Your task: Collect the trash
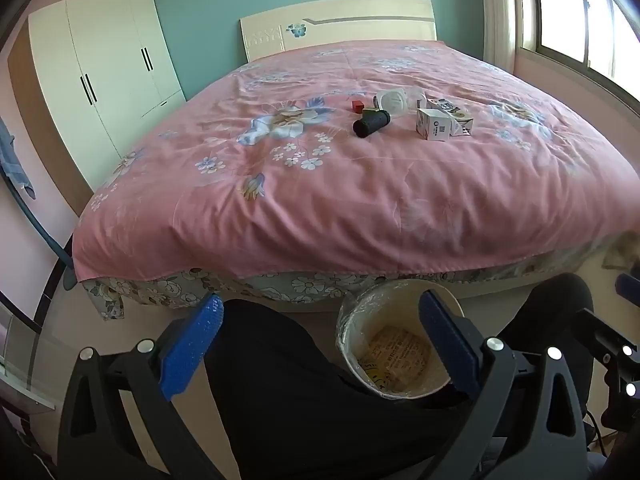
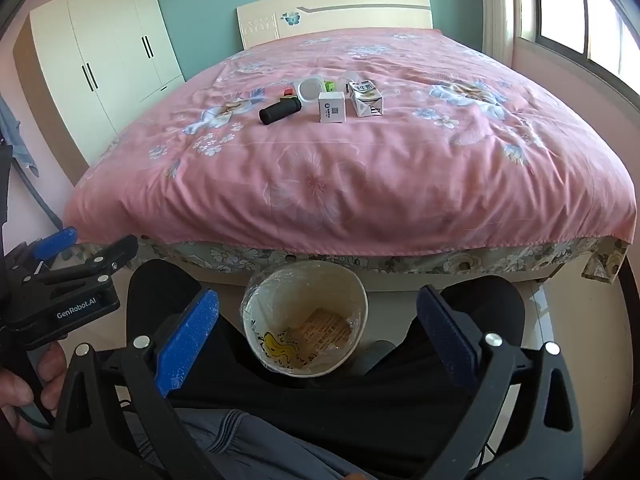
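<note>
You are seated at the foot of a pink floral bed (image 2: pixel 360 168), with both the left gripper (image 1: pixel 320 344) and the right gripper (image 2: pixel 318 336) spread wide and holding nothing, so collecting looks not yet begun. The trash sits clustered in the upper middle of each frame: a black cylinder (image 2: pixel 280 111), a white box (image 2: pixel 331 107), a milk carton (image 2: pixel 366 98), a round white lid (image 2: pixel 311 89) and a small red piece (image 1: pixel 357 105). A plastic-lined cup (image 2: pixel 280 300) with a wrapper inside stands at lower centre between your knees, likely the bin; your next move calls for reaching well forward over the bed to the nearest piece.
</note>
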Available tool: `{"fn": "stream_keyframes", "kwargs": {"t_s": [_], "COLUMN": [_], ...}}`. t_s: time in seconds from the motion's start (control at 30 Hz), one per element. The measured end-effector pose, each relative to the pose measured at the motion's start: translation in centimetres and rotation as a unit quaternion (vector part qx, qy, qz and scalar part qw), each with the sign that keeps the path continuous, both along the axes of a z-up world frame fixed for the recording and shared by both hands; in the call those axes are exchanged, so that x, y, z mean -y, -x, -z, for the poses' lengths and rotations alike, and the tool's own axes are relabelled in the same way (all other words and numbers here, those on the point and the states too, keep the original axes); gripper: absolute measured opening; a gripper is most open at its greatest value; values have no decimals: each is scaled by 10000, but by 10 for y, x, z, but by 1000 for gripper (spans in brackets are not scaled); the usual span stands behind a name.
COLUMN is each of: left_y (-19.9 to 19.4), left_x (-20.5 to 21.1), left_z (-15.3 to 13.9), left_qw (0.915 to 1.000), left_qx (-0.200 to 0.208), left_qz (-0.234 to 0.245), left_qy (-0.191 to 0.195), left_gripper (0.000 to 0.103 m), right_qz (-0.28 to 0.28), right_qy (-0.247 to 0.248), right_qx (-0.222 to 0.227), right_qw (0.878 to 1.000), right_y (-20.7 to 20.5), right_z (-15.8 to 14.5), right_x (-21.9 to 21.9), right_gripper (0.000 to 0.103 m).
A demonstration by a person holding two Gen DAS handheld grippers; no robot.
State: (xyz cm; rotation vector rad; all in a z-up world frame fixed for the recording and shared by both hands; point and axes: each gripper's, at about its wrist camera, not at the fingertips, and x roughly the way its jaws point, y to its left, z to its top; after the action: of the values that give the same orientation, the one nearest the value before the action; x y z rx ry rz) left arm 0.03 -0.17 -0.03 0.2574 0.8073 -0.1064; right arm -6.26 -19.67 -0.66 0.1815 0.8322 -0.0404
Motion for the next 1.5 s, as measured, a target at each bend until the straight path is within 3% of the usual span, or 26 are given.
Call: {"fn": "stream_keyframes", "kwargs": {"t_s": [1.5], "left_y": [2], "left_x": [2], "left_z": [0], "left_qw": [10000], "left_qx": [16], "left_qz": [43], "left_qy": [30], "left_gripper": [100], "right_qz": [-10], "right_qy": [-4], "right_qx": [-157], "right_qw": [9999], "right_y": [-4], "right_z": [3], "right_x": [3], "right_gripper": [97]}}
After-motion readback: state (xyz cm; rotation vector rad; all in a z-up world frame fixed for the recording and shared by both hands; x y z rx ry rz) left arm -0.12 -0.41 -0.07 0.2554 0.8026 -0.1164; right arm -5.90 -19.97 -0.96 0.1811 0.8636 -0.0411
